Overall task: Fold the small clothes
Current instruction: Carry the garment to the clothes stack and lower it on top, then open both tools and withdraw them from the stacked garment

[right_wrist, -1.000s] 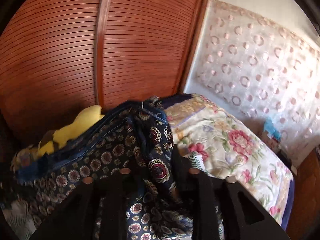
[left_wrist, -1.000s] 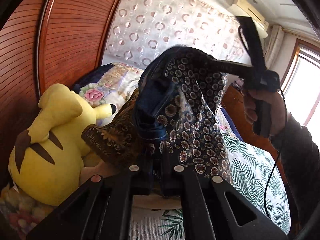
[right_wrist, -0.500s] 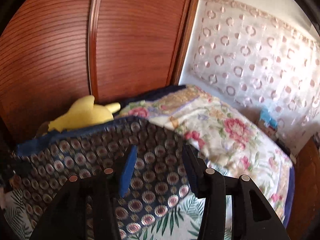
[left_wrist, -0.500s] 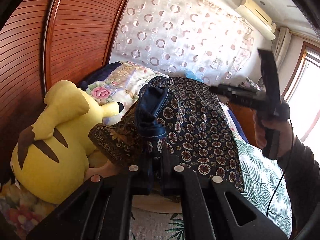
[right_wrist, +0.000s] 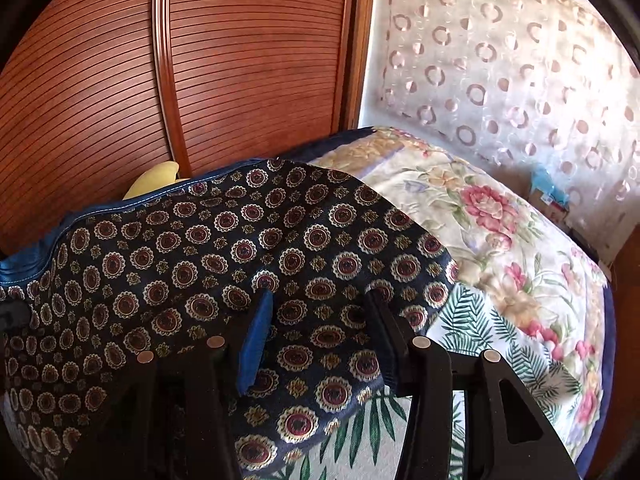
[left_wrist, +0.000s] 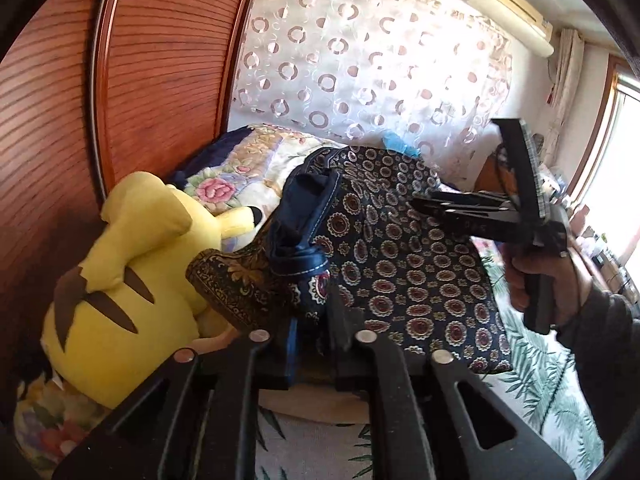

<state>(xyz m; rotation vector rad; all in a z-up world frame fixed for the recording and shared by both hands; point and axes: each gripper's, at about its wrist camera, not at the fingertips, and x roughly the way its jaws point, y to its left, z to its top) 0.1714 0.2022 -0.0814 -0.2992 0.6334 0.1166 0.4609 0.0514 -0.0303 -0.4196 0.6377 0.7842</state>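
Navy medallion-print garment [right_wrist: 248, 264]: lies spread over the leaf-print bed sheet [right_wrist: 472, 320], draped flat on the right-hand side, bunched and lifted on the left.
Left tool [left_wrist: 310, 344]: nearest in its own view, clamped on the garment's gathered edge, where a blue denim-like band [left_wrist: 304, 220] and a brown-gold patterned layer [left_wrist: 236, 284] stand up in a heap.
Right tool [right_wrist: 320, 336]: fingers spread apart with nothing between them, hovering just above the flat cloth; the blue pad [right_wrist: 256, 344] on one finger is bare. In the left view the same tool [left_wrist: 420, 202] points over the garment, held in the person's right hand [left_wrist: 548, 280].
Change: a second ago the right tool was pinching the cloth and holding it high; half a second ago it had let go, and the cloth has since settled down onto the sheet while the left tool kept its hold.
Meaning for the task: one side looks laid out, so the fold seems under way rather than done; my guess is that the left-hand bundle must be carried across or smoothed next.
Risk: the heaped left edge may crease if dropped as it is.
Yellow plush toy [left_wrist: 120, 272]: just beside the bunched edge, against the wooden slatted door [left_wrist: 160, 72].
Floral quilt [right_wrist: 500, 216]: farther back on the bed, before the circle-patterned curtain [right_wrist: 500, 52].
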